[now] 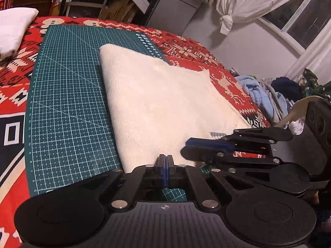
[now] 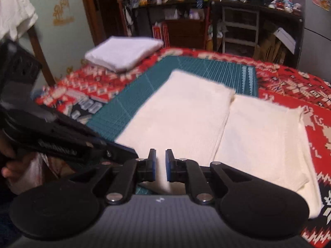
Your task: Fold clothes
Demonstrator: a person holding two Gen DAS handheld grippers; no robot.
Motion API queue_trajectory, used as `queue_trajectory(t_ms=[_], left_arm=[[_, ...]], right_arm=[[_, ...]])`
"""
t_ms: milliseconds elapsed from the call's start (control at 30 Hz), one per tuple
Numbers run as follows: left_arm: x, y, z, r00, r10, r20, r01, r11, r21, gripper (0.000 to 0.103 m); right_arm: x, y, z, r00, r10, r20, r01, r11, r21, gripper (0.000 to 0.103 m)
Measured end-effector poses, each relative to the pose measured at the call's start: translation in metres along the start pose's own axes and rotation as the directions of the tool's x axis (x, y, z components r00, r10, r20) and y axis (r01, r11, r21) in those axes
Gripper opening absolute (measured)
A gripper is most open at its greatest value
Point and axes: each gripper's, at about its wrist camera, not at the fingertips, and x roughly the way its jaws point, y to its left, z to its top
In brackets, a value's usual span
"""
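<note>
A cream cloth (image 2: 206,128) is laid flat, folded into a long shape, partly on a green cutting mat (image 1: 68,103) and partly on the red patterned blanket (image 1: 219,76) under it. In the right wrist view a seam or fold line is seen down the middle of the cloth, so that it looks like two panels side by side. The surface is mostly smooth, with small wrinkles near its right edge.

The left claw (image 1: 166,165) is seen at the near edge of the cloth, with its blue pads pressed together; whether an edge of the cloth is pinched between them cannot be told. The right claw (image 2: 160,165) is held just above the near edge of the cloth, and a narrow gap is left between its fingers, with nothing gripped. The two claws are close to each other, and each one is seen from the side in the view of the other. A hand (image 2: 12,165) is partly visible on the left device.

A second white cloth (image 2: 124,51), already folded, is placed on the blanket beyond the far left corner of the mat, well apart from the cream one. A heap of blue and grey clothes (image 1: 262,97) is seen past the right side of the blanket, and a white curtain (image 1: 248,0) is tied in a knot by the window
</note>
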Motion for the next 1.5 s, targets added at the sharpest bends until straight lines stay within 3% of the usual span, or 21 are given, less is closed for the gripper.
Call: queue_trajectory(t_ms=[133, 233, 467, 633, 700, 900, 1000, 1167, 1367, 1433, 1500], left_arm=[[-0.008, 0.0, 0.001, 1.0, -0.014, 0.01, 0.015, 0.999, -0.03, 0.004], [-0.017, 0.003, 0.013, 0.995, -0.053, 0.089, 0.059, 0.996, -0.065, 0.004], [0.008, 0.014, 0.06, 0.985, 0.053, 0.162, -0.046, 0.998, -0.046, 0.004], [0.031, 0.032, 0.058, 0.992, 0.064, 0.111, -0.056, 0.996, -0.075, 0.003], [0.028, 0.035, 0.053, 0.991, 0.055, 0.122, -0.046, 0.996, -0.07, 0.003], [0.011, 0.036, 0.058, 0.986, 0.041, 0.159, -0.024, 0.994, -0.105, 0.003], [0.014, 0.037, 0.075, 0.982, 0.013, 0.19, 0.002, 0.997, -0.081, 0.002], [0.045, 0.042, 0.095, 0.991, 0.054, 0.123, -0.048, 0.998, -0.047, 0.003], [0.039, 0.06, 0.083, 0.989, 0.03, 0.143, -0.015, 0.994, -0.108, 0.003], [0.034, 0.061, 0.083, 0.989, 0.024, 0.148, -0.005, 0.991, -0.131, 0.002], [0.029, 0.06, 0.089, 0.984, 0.024, 0.178, 0.0, 0.991, -0.134, 0.002]], right_arm=[[-0.006, -0.014, 0.007, 1.0, -0.006, 0.022, 0.005, 0.999, 0.042, 0.008], [-0.011, -0.024, 0.013, 0.999, -0.011, 0.039, 0.008, 0.997, 0.074, 0.01], [-0.001, -0.035, 0.044, 0.996, -0.005, 0.09, -0.004, 0.996, 0.093, 0.01], [0.05, -0.025, 0.07, 0.998, 0.003, 0.055, -0.006, 0.998, 0.067, 0.008], [0.067, -0.026, 0.063, 0.999, -0.023, 0.029, 0.022, 0.999, 0.042, 0.0], [0.057, -0.04, 0.057, 0.999, -0.045, 0.026, 0.044, 0.998, 0.043, 0.0], [0.05, -0.05, 0.064, 0.999, -0.05, 0.021, 0.048, 0.994, 0.099, 0.0], [0.065, -0.051, 0.083, 0.998, -0.041, 0.047, 0.038, 0.996, 0.08, 0.002], [0.079, -0.063, 0.077, 0.999, -0.02, 0.045, 0.016, 0.996, 0.091, 0.0], [0.076, -0.065, 0.072, 0.995, -0.09, 0.04, 0.087, 0.994, 0.067, 0.0], [0.073, -0.079, 0.07, 0.996, -0.089, 0.027, 0.085, 0.989, 0.118, 0.0]])
